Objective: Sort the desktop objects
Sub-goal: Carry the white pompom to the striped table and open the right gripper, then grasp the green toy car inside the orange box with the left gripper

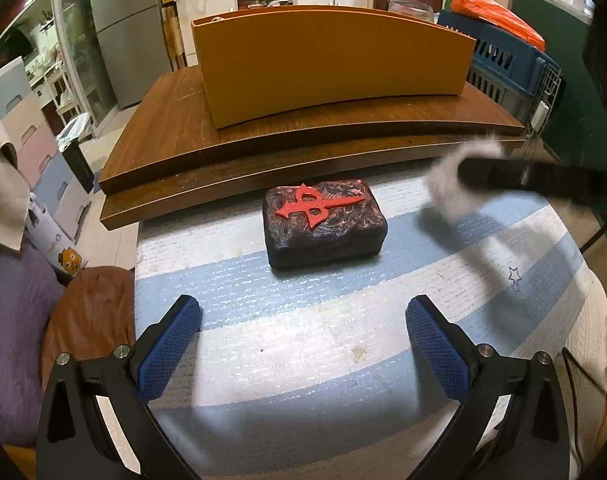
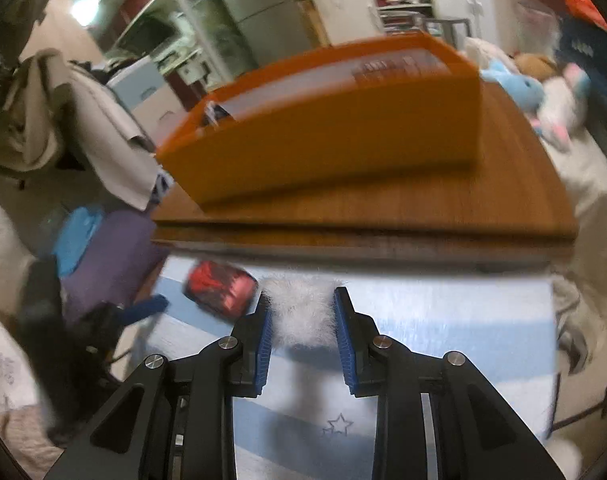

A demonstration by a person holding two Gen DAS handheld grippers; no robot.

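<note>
A blue-and-white striped mat (image 1: 303, 344) covers the tabletop, with a stacked wooden board (image 1: 295, 136) along its far edge. An orange organizer box (image 1: 331, 64) stands on the board. On the mat just before the board lies a dark block with a red emblem (image 1: 323, 222). The left hand-held gripper (image 1: 303, 344) hovers wide open before it, holding nothing. The right hand-held gripper (image 2: 301, 320) is clamped on a white fluffy pom-pom (image 2: 301, 312), lifted above the mat.
</note>
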